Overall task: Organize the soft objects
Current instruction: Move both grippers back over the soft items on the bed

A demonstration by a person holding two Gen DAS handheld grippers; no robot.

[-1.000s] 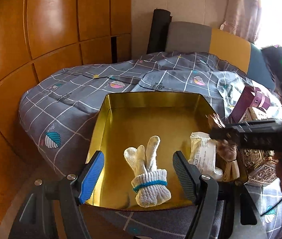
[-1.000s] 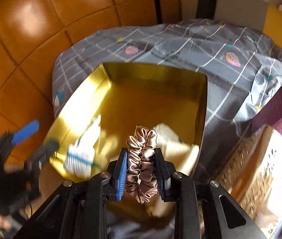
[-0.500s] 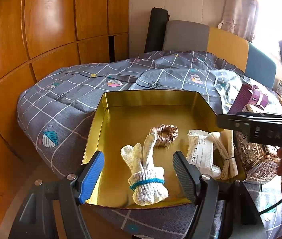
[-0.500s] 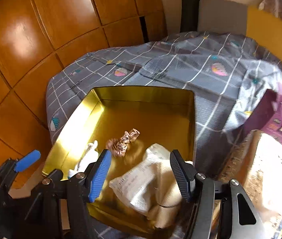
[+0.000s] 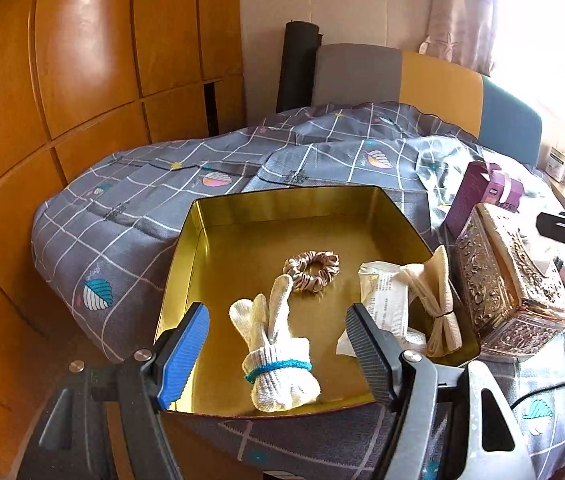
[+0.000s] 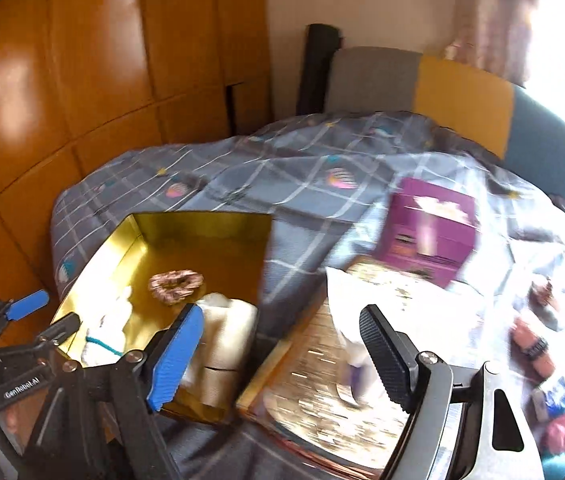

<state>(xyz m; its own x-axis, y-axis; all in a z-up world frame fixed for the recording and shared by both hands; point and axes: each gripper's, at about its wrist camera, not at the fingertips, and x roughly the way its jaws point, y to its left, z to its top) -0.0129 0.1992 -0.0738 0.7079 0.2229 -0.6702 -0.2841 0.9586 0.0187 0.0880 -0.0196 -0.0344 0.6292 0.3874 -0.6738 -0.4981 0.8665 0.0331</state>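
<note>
A gold tin tray (image 5: 218,264) lies on the grey checked quilt. In it lie a rolled white glove with a teal band (image 5: 274,352), a pink satin scrunchie (image 5: 312,271), a white packet (image 5: 386,304) and a tied cream cloth (image 5: 440,304). My left gripper (image 5: 278,356) is open and empty at the tray's near edge, on either side of the glove. My right gripper (image 6: 282,354) is open and empty, to the right of the tray (image 6: 94,264), above an ornate gold box (image 6: 322,376). The scrunchie (image 6: 176,286) and glove (image 6: 108,332) also show in the blurred right wrist view.
An ornate gold box (image 5: 510,280) stands right of the tray, a purple carton (image 5: 482,192) behind it. Small coloured items (image 6: 562,408) lie on the quilt at far right. A wooden wardrobe (image 5: 82,80) lines the left; a padded headboard (image 5: 422,80) is behind.
My right gripper opened and let the scrunchie drop into the tray, then swung right over the ornate box. My left gripper stayed open and drew back slightly.
</note>
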